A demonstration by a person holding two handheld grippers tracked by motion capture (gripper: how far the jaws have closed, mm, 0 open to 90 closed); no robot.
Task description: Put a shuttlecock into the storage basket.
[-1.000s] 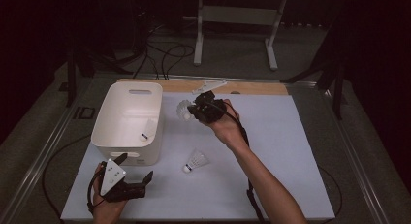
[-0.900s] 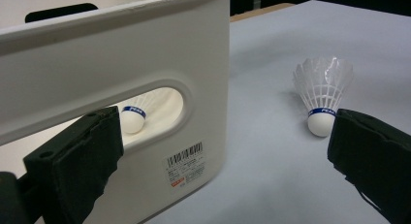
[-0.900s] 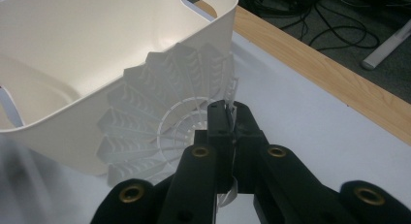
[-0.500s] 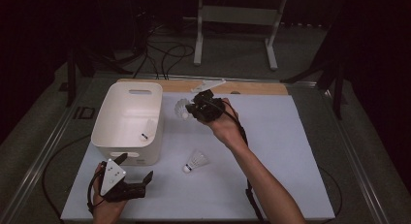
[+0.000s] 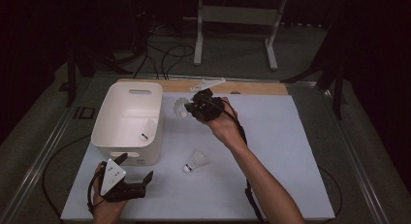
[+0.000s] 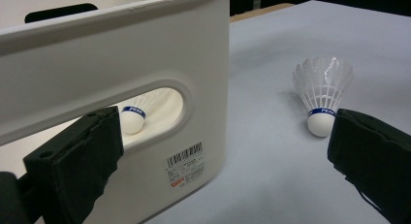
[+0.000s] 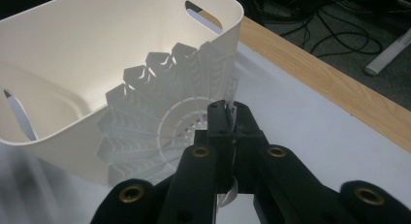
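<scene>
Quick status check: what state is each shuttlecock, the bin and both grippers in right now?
Right gripper: shut on held shuttlecock, beside the bin.
Left gripper: open, holding nothing.
Loose shuttlecock: lying on table.
Binned shuttlecock: inside bin.
Bin: upright.

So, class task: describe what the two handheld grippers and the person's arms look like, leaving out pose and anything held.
Both grippers are black. The left gripper carries a grey three-cornered plate with dark dots on top, and its jaws have broad, flat black pads. The right gripper has linked arms with brass-coloured rivets and also bears a pale plate. A black cable trails from each. The forearms are bare, with no sleeves in sight.
</scene>
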